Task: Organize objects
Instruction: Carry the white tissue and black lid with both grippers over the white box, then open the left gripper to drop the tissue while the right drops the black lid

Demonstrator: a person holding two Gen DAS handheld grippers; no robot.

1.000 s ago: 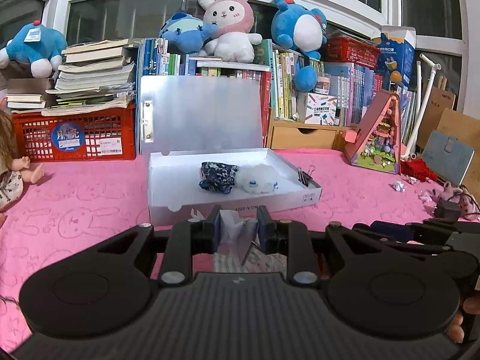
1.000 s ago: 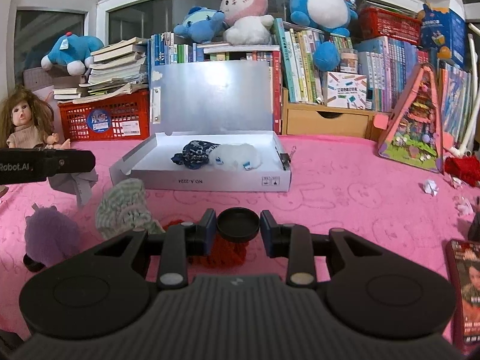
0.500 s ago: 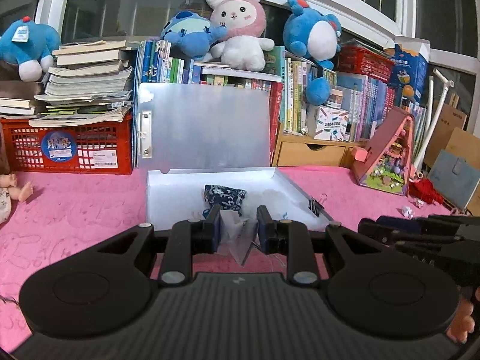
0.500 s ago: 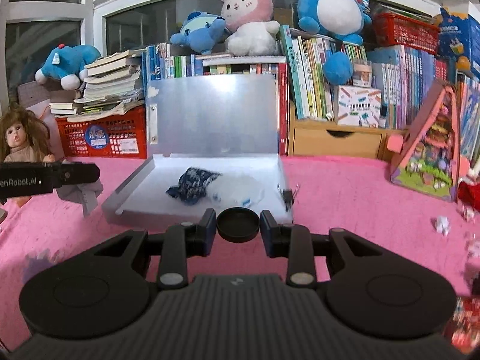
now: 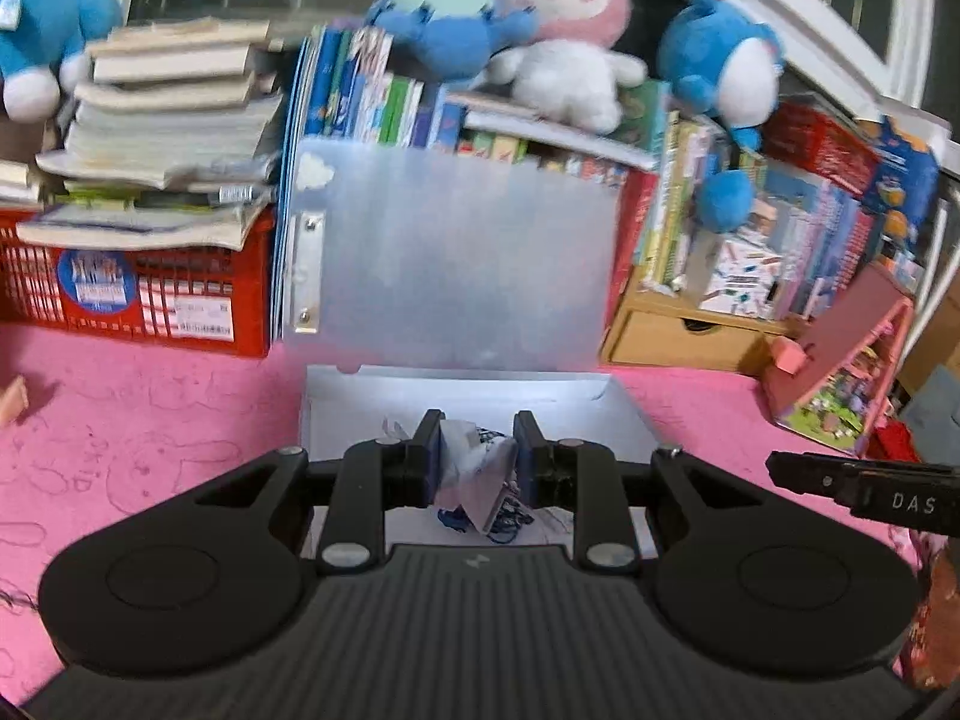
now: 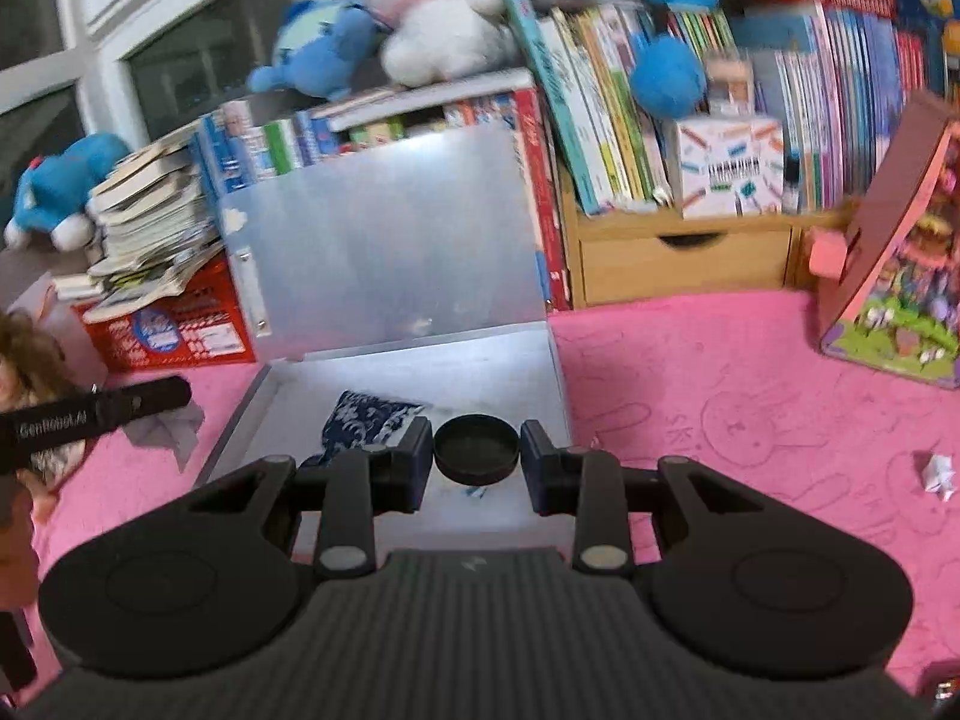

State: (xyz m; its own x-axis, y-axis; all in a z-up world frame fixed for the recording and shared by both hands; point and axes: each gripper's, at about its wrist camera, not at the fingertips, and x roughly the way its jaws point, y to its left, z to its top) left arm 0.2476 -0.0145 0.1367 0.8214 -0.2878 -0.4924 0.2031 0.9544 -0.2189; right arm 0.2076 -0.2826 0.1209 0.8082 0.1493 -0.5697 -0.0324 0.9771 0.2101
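A translucent white plastic box [image 5: 624, 414] lies open on the pink cloth, its lid [image 5: 456, 264] upright against the books. My left gripper [image 5: 477, 462] is shut on a folded whitish paper piece [image 5: 480, 474] and hangs over the box's front part. My right gripper [image 6: 477, 450] is shut on a round black lid [image 6: 477, 447] and hangs above the box [image 6: 480, 372] too. A dark blue patterned cloth [image 6: 369, 420] lies inside the box. From the right wrist view, the left gripper's finger [image 6: 96, 414] and its paper [image 6: 168, 429] show at the left.
Behind the box stand rows of books [image 6: 606, 120], a red crate [image 5: 132, 294] stacked with books, plush toys [image 5: 564, 36] and a wooden drawer [image 6: 684, 258]. A pink toy house [image 6: 894, 276] stands right. A doll [image 6: 30, 372] sits left. A crumpled paper [image 6: 939, 471] lies right.
Both grippers rose and moved forward toward the box, from in front of it to over it. Each keeps its hold. The purple and knitted toys have left the right wrist view.
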